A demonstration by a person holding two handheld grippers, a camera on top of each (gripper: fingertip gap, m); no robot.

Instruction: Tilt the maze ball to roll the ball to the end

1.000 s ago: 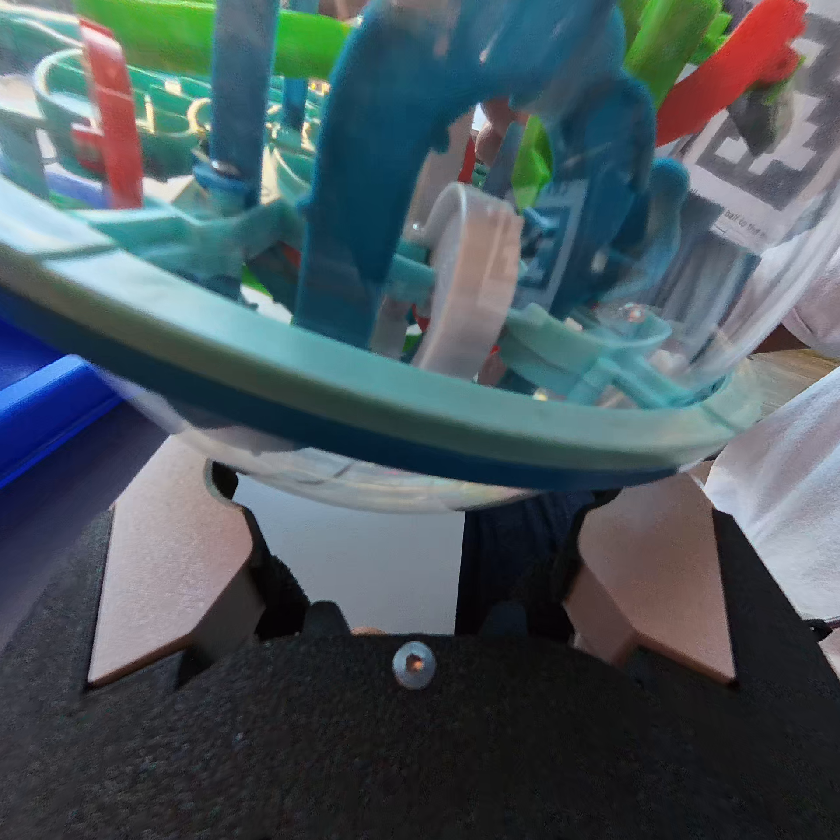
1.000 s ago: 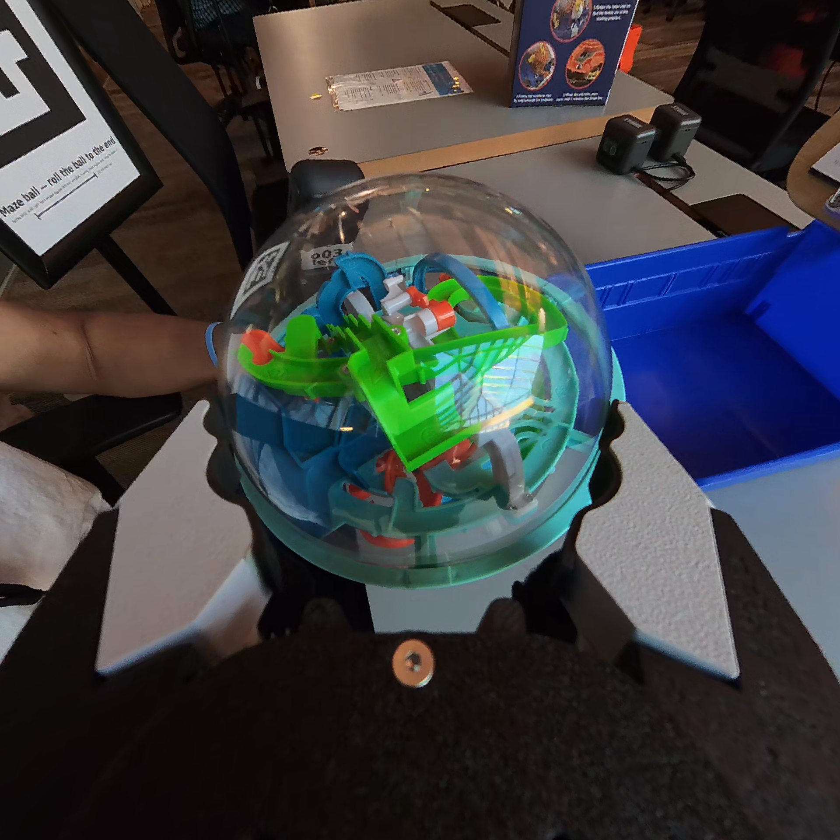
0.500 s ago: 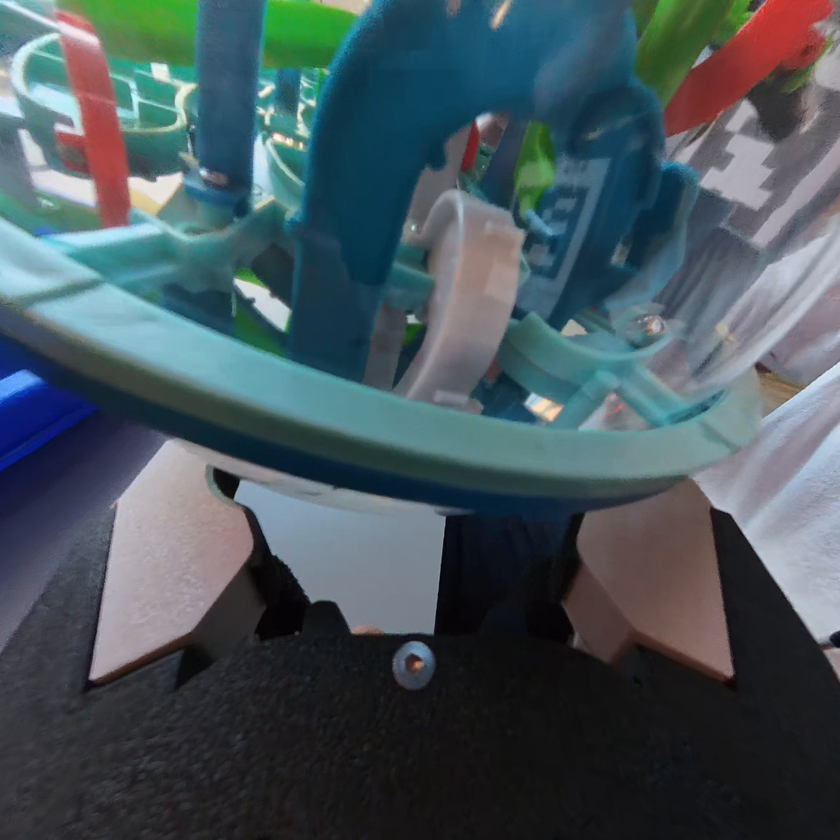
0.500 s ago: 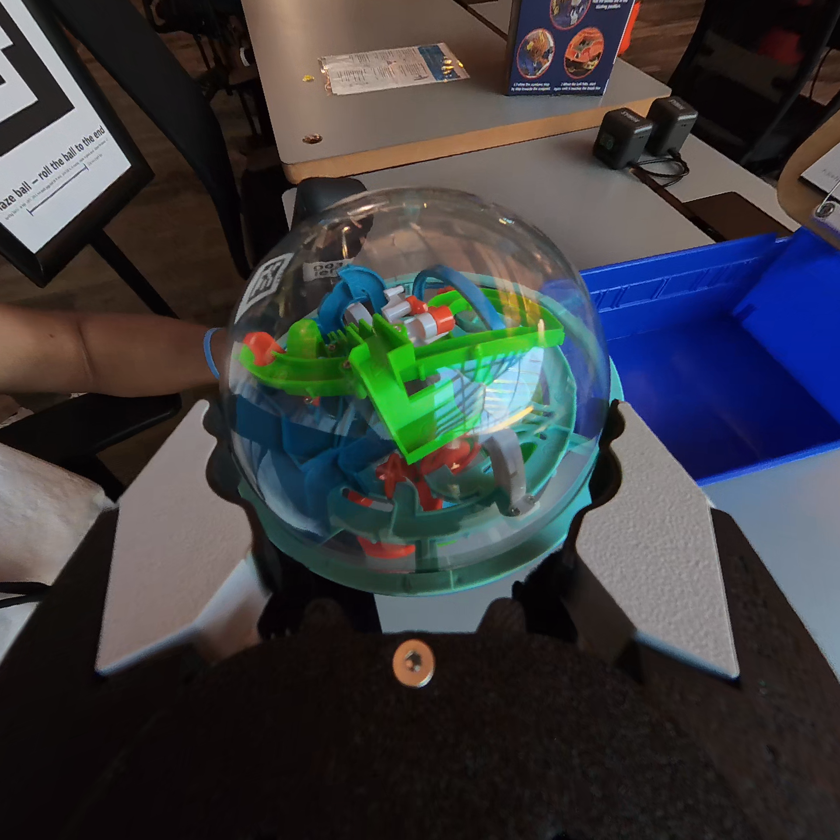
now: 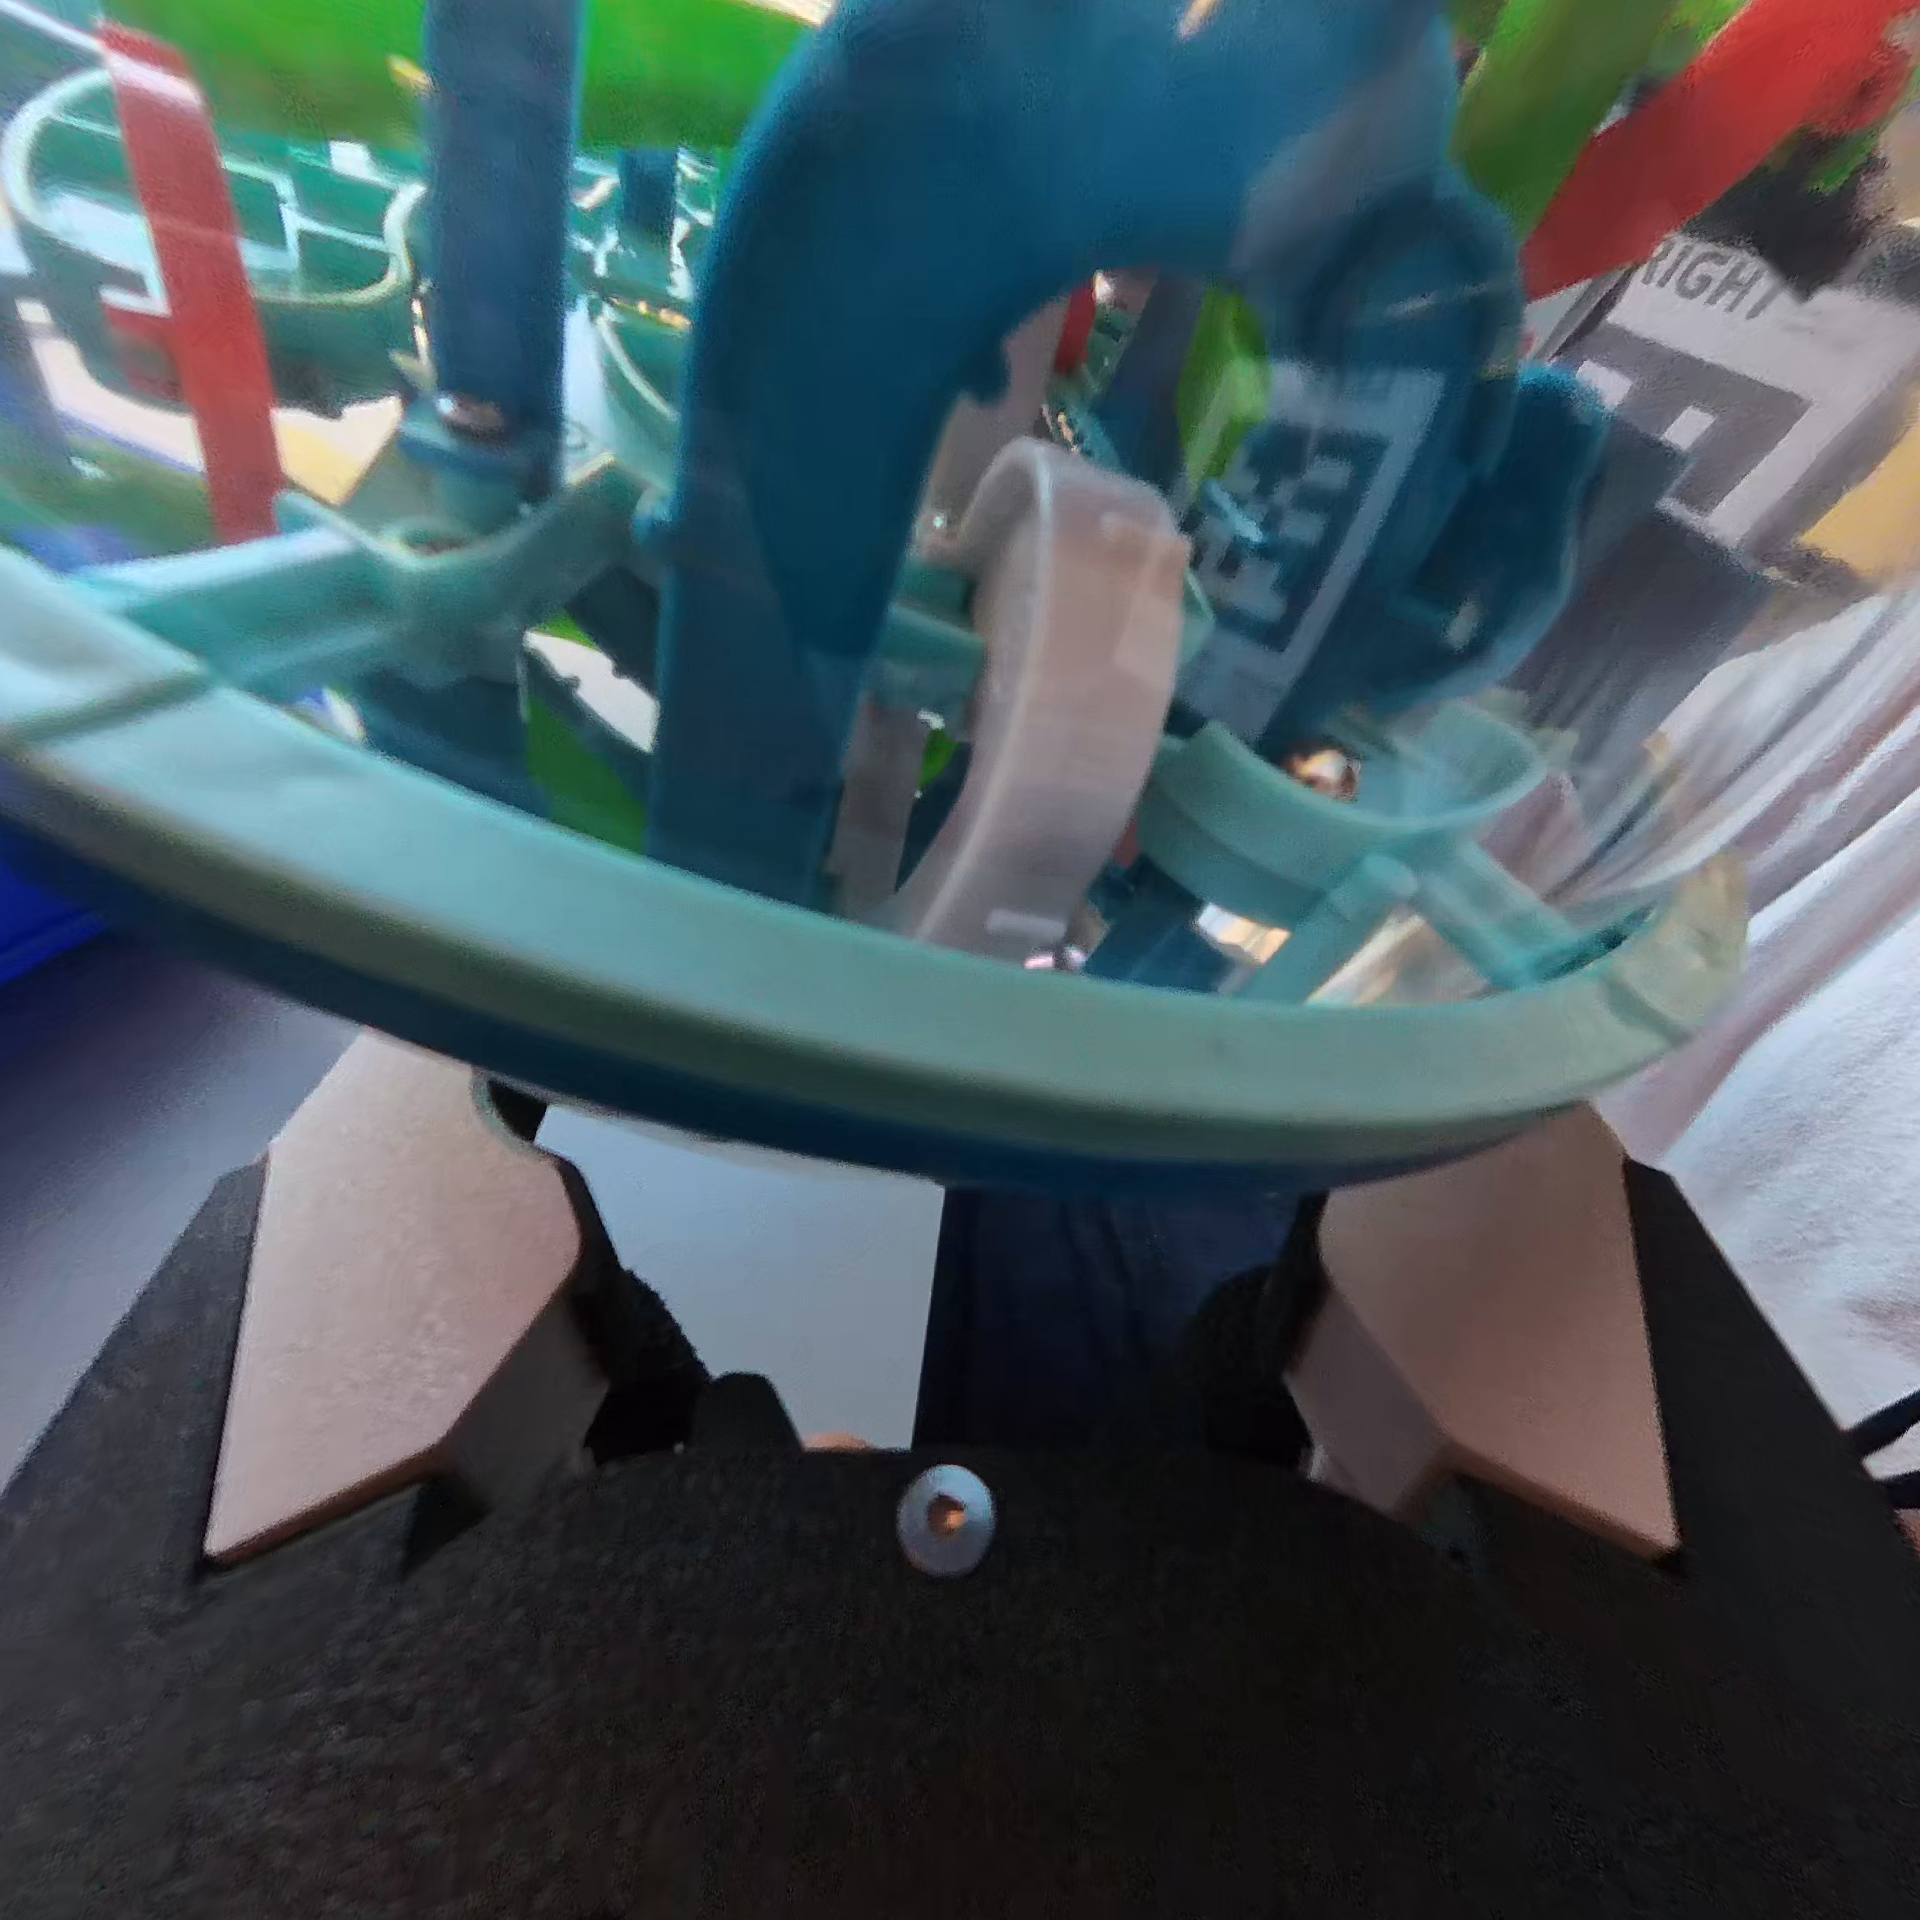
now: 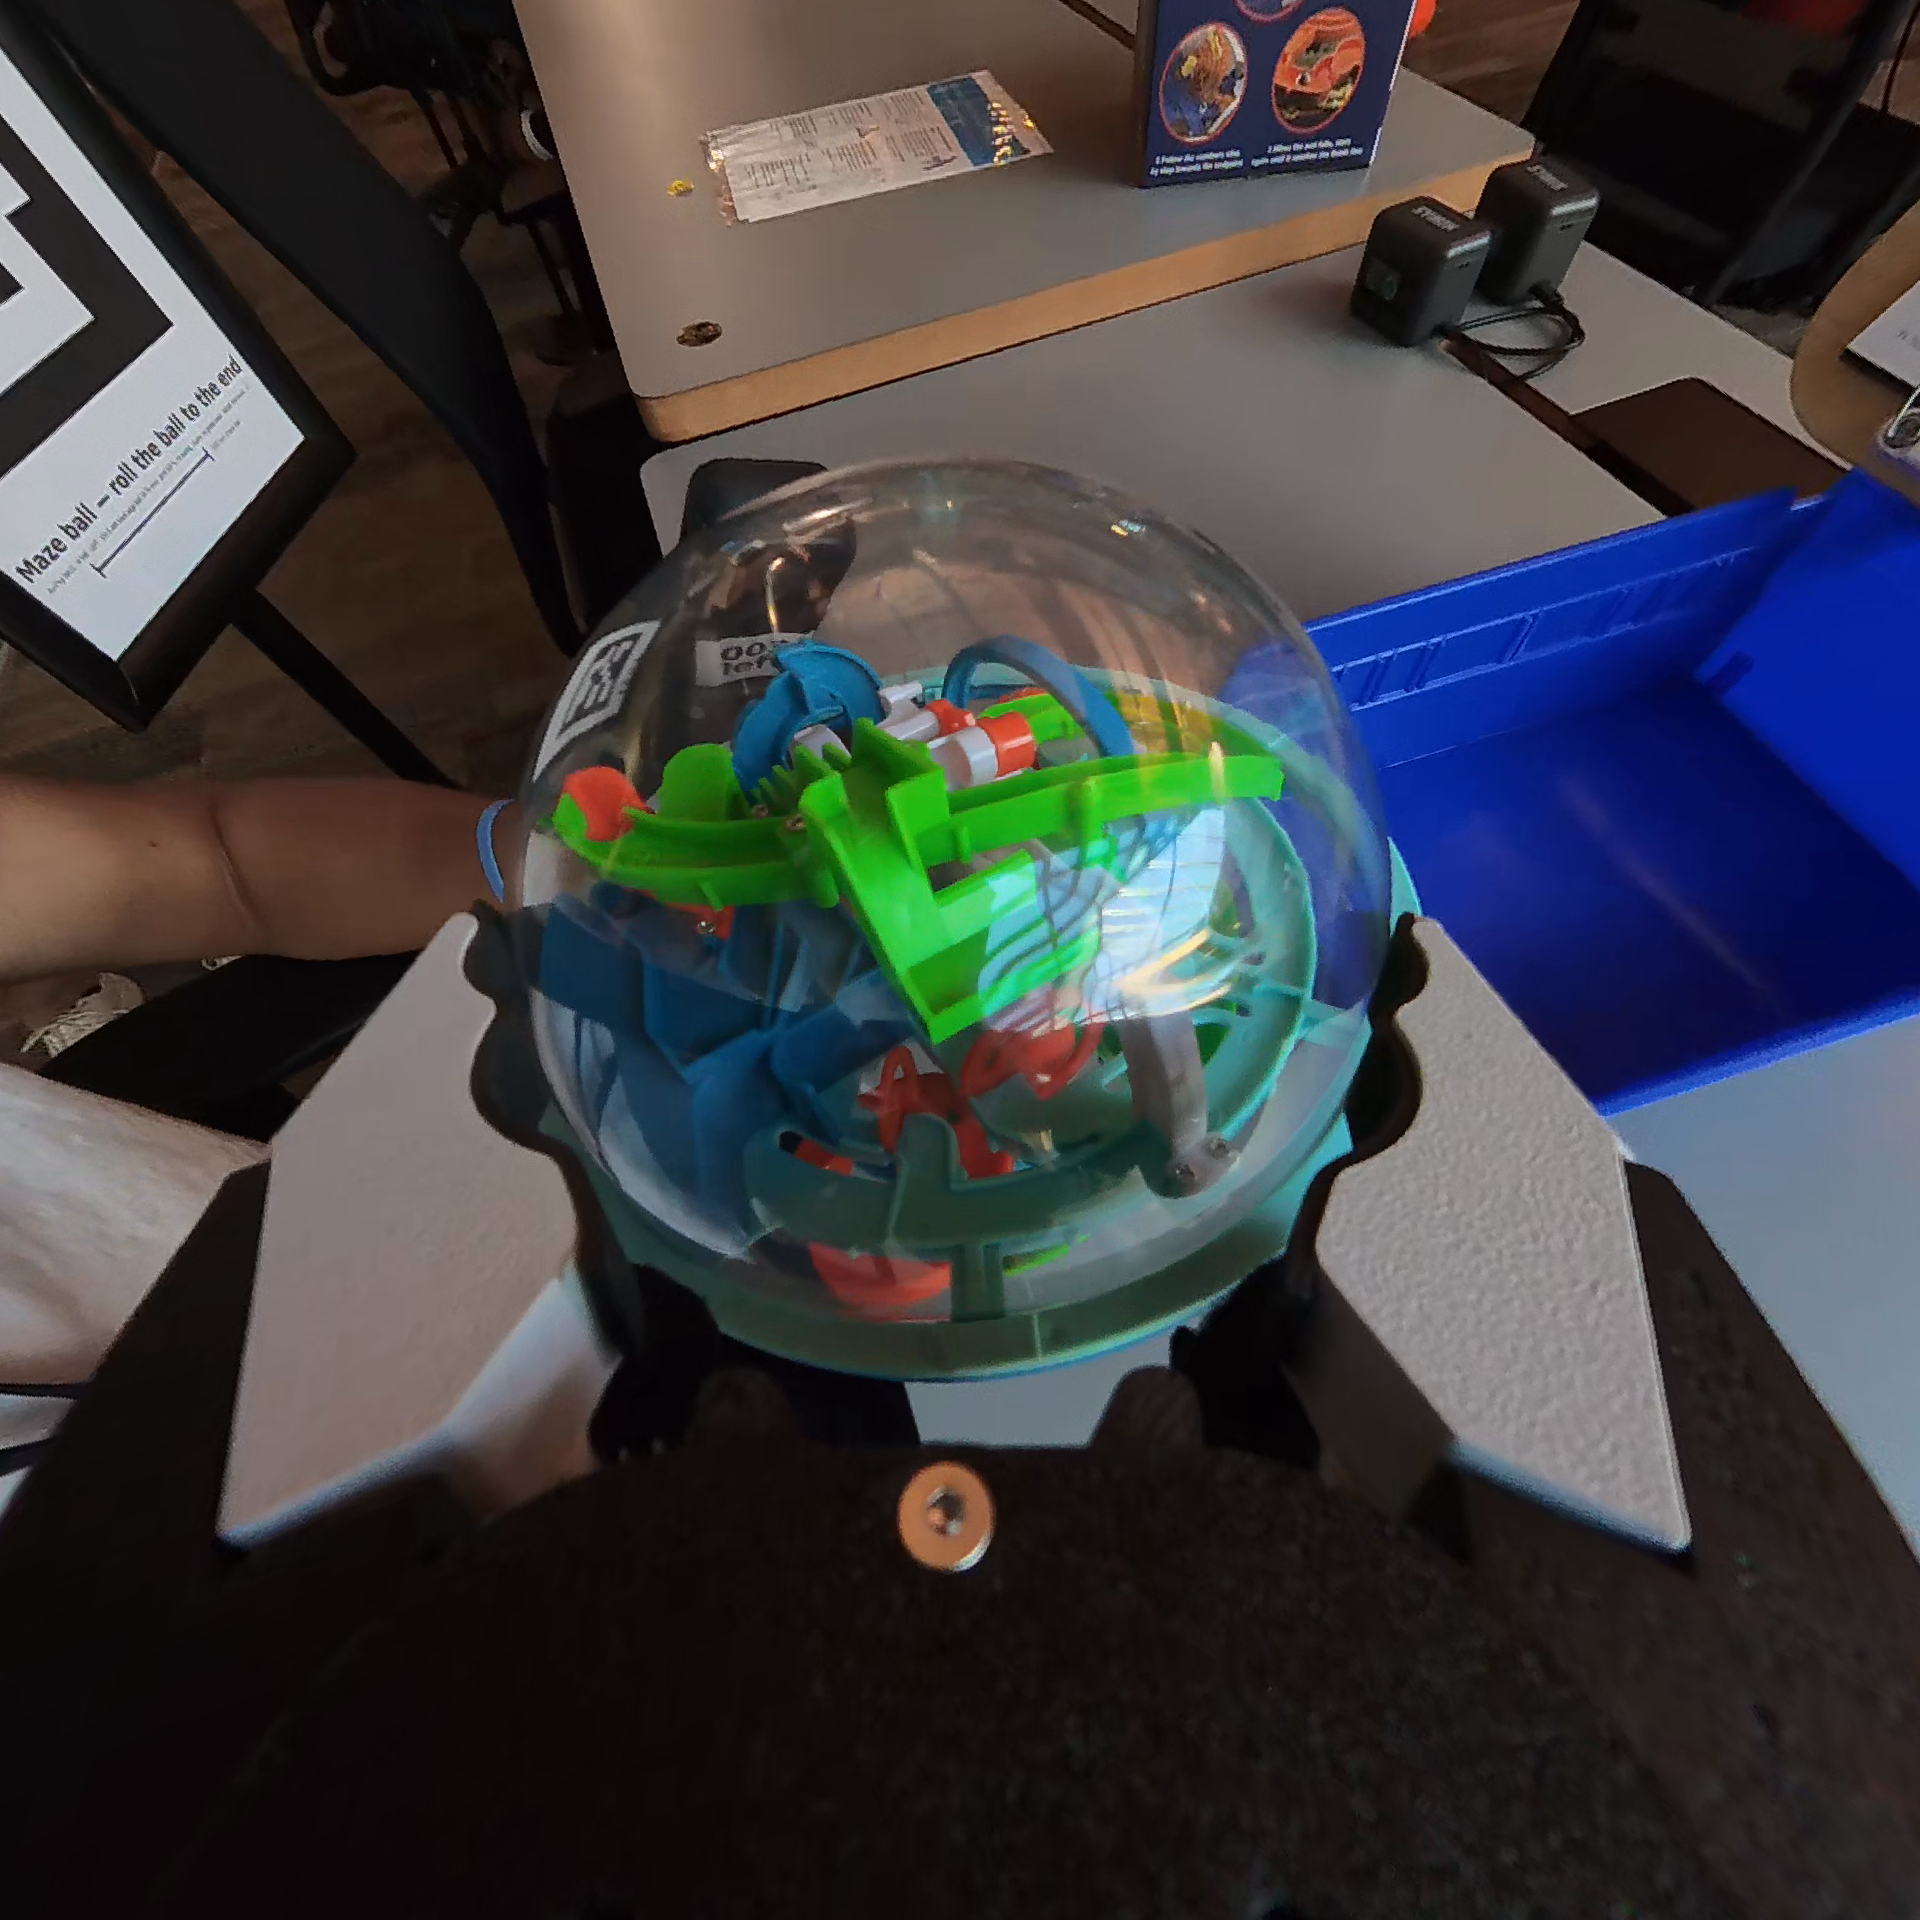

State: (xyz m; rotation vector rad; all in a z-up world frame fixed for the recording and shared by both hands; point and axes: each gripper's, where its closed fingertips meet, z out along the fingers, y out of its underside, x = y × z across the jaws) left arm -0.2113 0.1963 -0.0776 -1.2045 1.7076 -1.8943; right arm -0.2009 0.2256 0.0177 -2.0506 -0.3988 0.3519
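Note:
The maze ball [image 6: 951, 914] is a clear sphere with green, blue, red and teal tracks inside and a teal ring around its middle. My right gripper [image 6: 951, 935] is shut on it, with both fingers [image 6: 416, 1143] pressed on its sides at the ring. My left gripper [image 5: 966, 1101] is shut on the same ball from the far side. The ball's teal ring [image 5: 831, 997] fills the left wrist view and hides the left fingertips. A small shiny steel ball [image 5: 1320, 774] sits on a teal track inside. The left gripper's black body [image 6: 748, 499] shows behind the sphere.
A blue bin [image 6: 1662, 831] stands on the grey table [image 6: 1143, 447] at the right. A framed sign on a stand [image 6: 125, 416] is at the left. A person's forearm [image 6: 208, 862] reaches in from the left. A box [image 6: 1268, 83], a sheet [image 6: 873, 140] and two black devices [image 6: 1475, 260] lie farther back.
Both grippers have tilted the maze ball a little while keeping their hold. The small steel ball has shifted left along the teal track in the left wrist view.

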